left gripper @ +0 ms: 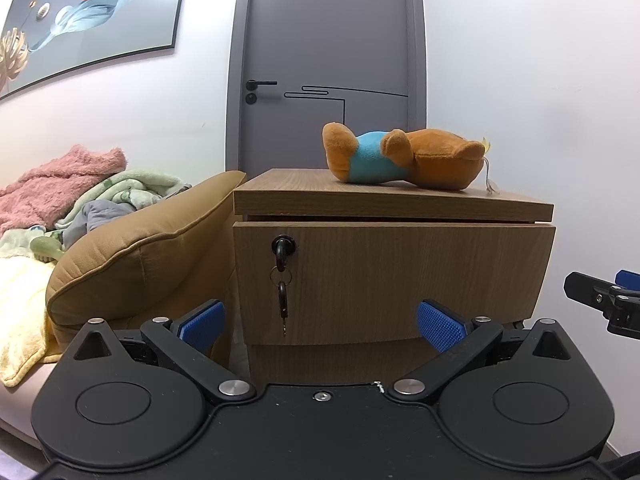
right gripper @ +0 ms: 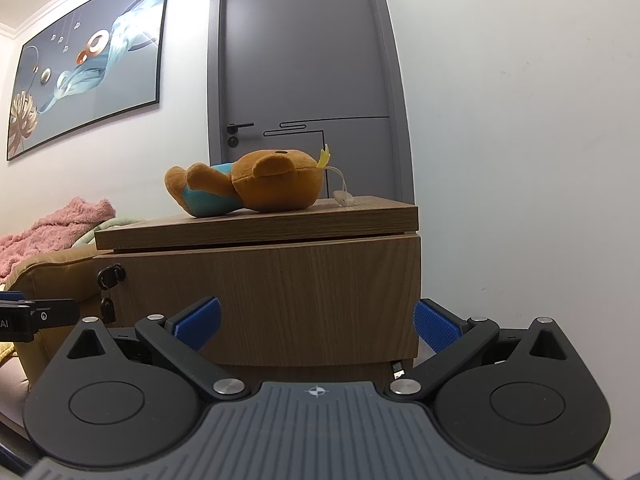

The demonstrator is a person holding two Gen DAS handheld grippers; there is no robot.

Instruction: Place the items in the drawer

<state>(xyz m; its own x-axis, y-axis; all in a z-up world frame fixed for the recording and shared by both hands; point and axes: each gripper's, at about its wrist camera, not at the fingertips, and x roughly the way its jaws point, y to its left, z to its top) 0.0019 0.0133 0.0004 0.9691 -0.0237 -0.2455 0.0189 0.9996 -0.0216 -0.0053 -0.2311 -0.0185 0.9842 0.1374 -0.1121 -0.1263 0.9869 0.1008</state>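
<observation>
A brown plush bear in a blue shirt (left gripper: 400,156) (right gripper: 248,188) lies on its side on top of a wooden nightstand (left gripper: 384,196) (right gripper: 256,222). Below the top is a shut drawer front (left gripper: 400,280) (right gripper: 280,300) with a black lock and hanging keys (left gripper: 283,276) (right gripper: 109,292) at its left. My left gripper (left gripper: 322,322) is open with nothing between its blue pads, low in front of the drawer. My right gripper (right gripper: 318,322) is open too, facing the drawer's right half; its tip (left gripper: 600,300) also shows at the left wrist view's right edge.
A tan cushion (left gripper: 132,264) leans against the nightstand's left side, with pink and green blankets (left gripper: 60,184) piled behind it. A grey door (left gripper: 324,60) (right gripper: 300,72) and white wall stand behind. A framed picture (right gripper: 88,64) hangs at the upper left.
</observation>
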